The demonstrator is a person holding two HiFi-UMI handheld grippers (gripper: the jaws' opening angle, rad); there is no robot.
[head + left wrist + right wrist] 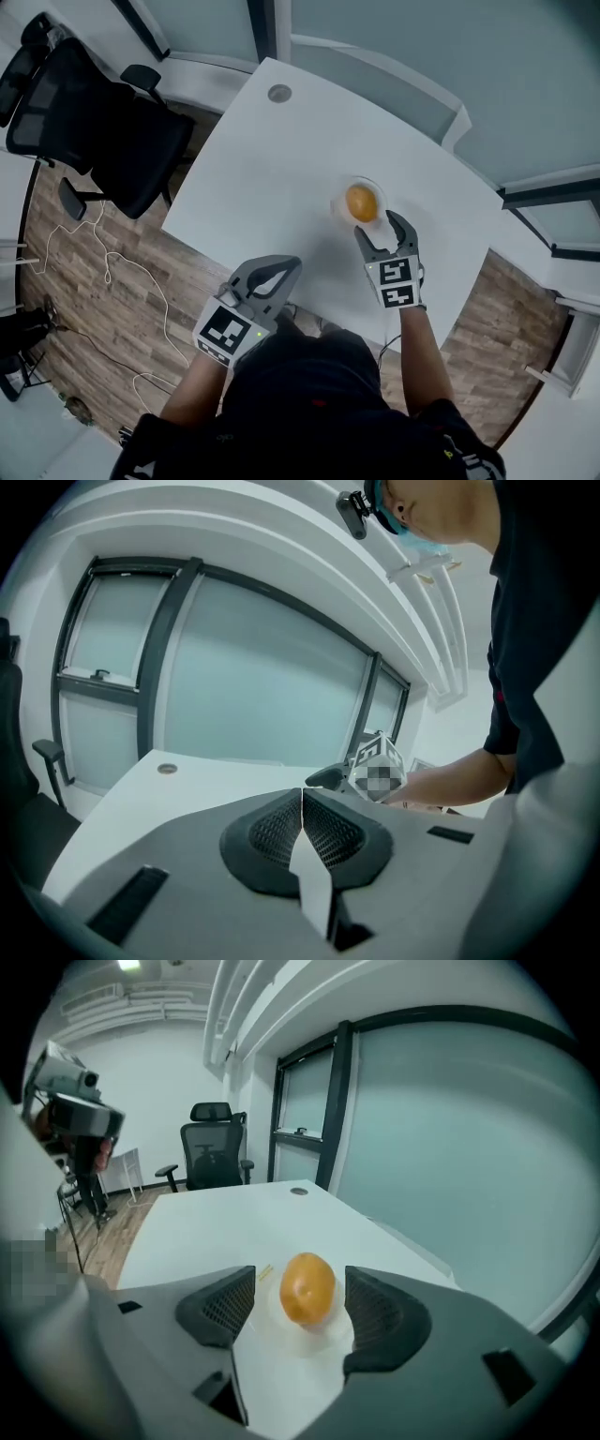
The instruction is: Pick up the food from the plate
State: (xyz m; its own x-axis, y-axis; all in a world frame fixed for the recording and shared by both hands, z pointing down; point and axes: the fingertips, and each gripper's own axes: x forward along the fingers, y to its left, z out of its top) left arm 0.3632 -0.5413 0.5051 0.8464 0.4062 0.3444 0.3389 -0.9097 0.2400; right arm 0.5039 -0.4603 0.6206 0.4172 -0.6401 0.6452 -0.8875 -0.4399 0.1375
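An orange, egg-shaped piece of food [362,202] [307,1288] lies on a small clear plate [337,210] [319,1342] on the white table [272,187]. My right gripper [378,228] [300,1299] is open just in front of the plate. In the right gripper view the food sits between the two pads [228,1303] and neither one touches it. My left gripper [284,270] [302,810] hangs over the table's near edge, to the left of the plate. It is shut, its pads meet with nothing in them, and it points across the table toward the right gripper's marker cube [378,766].
A round cable grommet [279,93] [298,1191] sits near the table's far end. A black office chair [103,122] [211,1152] stands to the left on the wood floor, with white cables [122,272] trailing beside it. Glass partitions [441,1147] run along the table's right side.
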